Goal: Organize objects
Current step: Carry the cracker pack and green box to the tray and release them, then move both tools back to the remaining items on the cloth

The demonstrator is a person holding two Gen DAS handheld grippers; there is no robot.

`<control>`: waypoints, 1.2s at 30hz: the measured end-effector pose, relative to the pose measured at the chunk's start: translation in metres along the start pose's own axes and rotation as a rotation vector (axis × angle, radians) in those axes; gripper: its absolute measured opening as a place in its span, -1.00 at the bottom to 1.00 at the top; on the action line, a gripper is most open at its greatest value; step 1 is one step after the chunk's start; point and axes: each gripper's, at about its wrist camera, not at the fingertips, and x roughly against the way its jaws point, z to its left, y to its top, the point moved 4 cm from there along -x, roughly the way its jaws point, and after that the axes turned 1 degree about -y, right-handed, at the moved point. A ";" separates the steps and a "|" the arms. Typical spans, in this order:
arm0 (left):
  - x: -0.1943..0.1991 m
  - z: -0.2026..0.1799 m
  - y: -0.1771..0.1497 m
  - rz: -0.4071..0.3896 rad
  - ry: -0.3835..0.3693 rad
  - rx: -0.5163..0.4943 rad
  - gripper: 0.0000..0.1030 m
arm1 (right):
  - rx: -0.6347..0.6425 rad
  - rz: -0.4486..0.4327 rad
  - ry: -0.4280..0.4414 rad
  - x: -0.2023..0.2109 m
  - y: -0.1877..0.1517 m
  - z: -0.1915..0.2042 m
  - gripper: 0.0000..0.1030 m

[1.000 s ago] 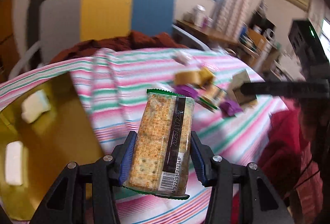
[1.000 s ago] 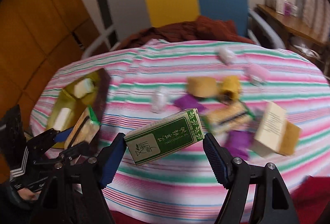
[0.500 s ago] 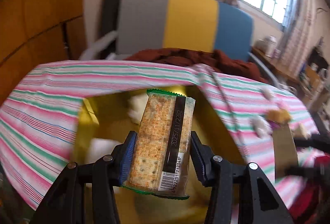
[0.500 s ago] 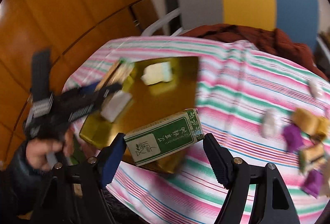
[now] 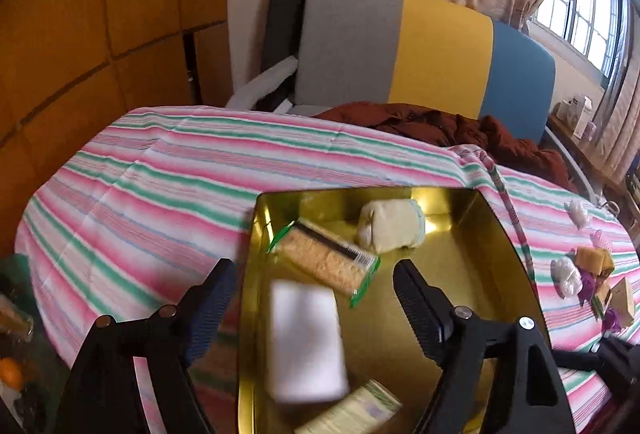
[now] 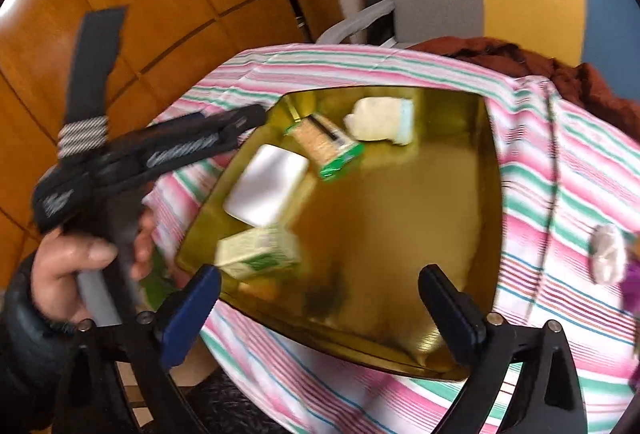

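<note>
**Striped surface, gold tray and loose packets**

The surface (image 5: 168, 190) is covered by a pink, green and white striped cloth. A gold tray (image 5: 500, 234) sits directly on it near the front edge. Well apart to the right lie small items: white wrapped packets (image 5: 566, 276), a yellow packet (image 5: 592, 260), purple wrappers (image 5: 587, 280) and a tan box (image 5: 624, 300).

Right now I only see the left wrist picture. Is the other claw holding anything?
Observer: No. The right claw is open and empty, above the gold tray's near rim.
Operator: What's that pale box at my bottom edge?
Observer: A green-and-white box, lying in the tray beside the white packet.
Operator: Who holds the left claw?
Observer: A hand in a dark sleeve grips its handle.
</note>
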 end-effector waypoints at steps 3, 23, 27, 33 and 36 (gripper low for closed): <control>0.013 -0.002 -0.014 -0.009 0.022 0.016 0.59 | -0.022 -0.031 -0.062 0.008 -0.005 -0.005 0.99; 0.073 -0.038 -0.055 -0.059 -0.002 0.002 0.59 | -0.089 -0.247 -0.378 0.058 -0.014 -0.030 0.99; 0.077 -0.045 -0.060 -0.057 -0.007 -0.009 0.59 | -0.101 -0.252 -0.394 0.061 -0.018 -0.035 0.99; 0.086 -0.050 -0.060 -0.087 -0.006 -0.011 0.59 | -0.125 -0.273 -0.410 0.068 -0.021 -0.044 0.99; 0.088 -0.052 -0.060 -0.093 -0.003 -0.018 0.59 | -0.133 -0.277 -0.418 0.070 -0.022 -0.048 0.99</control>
